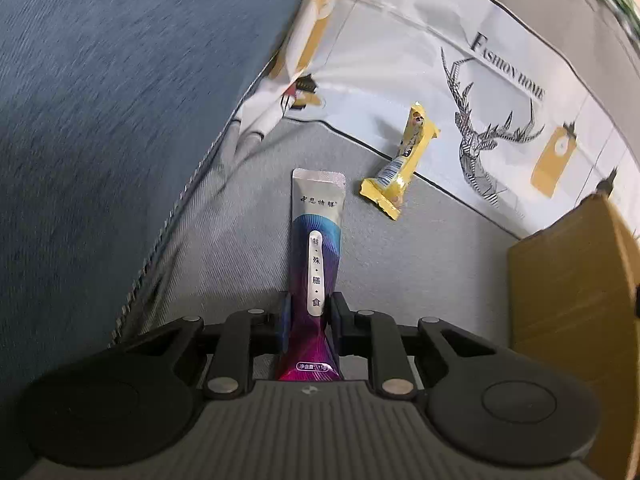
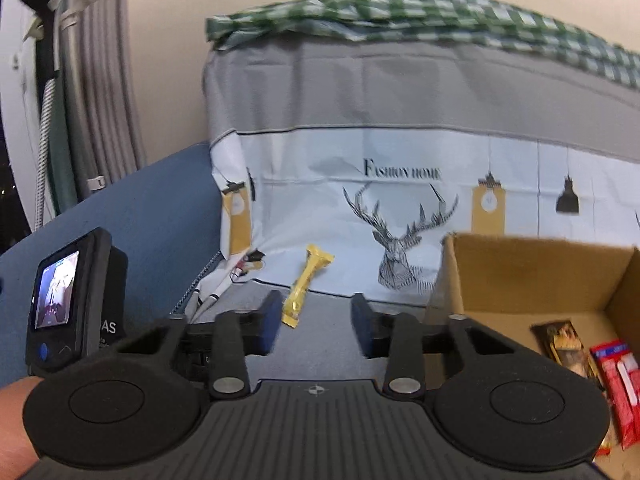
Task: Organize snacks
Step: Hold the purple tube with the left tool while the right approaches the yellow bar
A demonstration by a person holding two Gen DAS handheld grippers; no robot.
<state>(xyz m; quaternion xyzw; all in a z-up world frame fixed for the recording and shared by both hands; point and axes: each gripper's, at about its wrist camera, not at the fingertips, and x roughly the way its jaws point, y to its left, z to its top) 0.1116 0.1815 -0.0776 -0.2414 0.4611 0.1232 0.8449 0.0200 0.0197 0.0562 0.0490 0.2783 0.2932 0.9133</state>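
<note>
From the left wrist, the left gripper (image 1: 310,320) is clamped on a long purple and blue sachet (image 1: 316,256), whose silver end points away over the grey surface (image 1: 420,280). Just beyond it to the right lies a yellow snack bar (image 1: 400,164), propped against the white cover printed with a deer (image 1: 400,60). Only a corner of the cardboard box (image 1: 568,288) shows at the right, its inside hidden.

From the right wrist, the right gripper (image 2: 314,324) stands parted, nothing between its fingers. The same yellow snack bar (image 2: 306,286) lies far ahead. Here the cardboard box (image 2: 540,276) is open to view at the right, with a brown packet (image 2: 568,344) and a red packet (image 2: 618,388) inside. The sachet is out of sight; the other gripper's small screen (image 2: 56,288) shows at left.
</note>
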